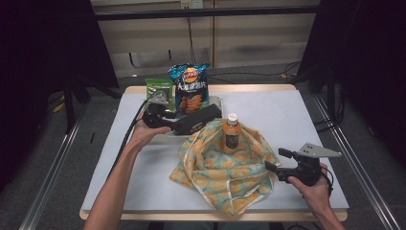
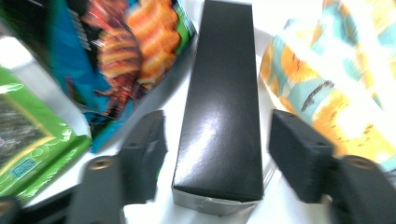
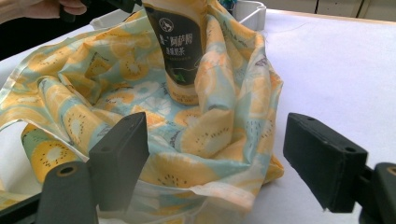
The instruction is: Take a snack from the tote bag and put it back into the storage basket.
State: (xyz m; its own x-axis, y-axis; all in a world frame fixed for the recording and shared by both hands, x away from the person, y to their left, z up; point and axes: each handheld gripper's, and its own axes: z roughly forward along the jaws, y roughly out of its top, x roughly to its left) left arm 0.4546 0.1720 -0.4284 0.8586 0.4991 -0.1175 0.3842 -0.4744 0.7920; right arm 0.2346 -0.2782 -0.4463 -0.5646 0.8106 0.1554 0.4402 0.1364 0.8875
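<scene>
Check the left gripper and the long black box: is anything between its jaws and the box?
Nothing visible. In the left gripper view the black box lies lengthwise between the left gripper jaws, with a bare gap on each side. The chip bag stands off to one side and the fruit-print cloth bag to the other.

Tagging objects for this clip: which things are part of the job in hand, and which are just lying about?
In the job:
- black box, between the open jaws of the left gripper, pads not touching it
- fruit-print cloth bag
- bottle standing in the bag
- right gripper, open at the bag's edge

Lying about:
- blue chip bag
- green packet
- white tray
</scene>
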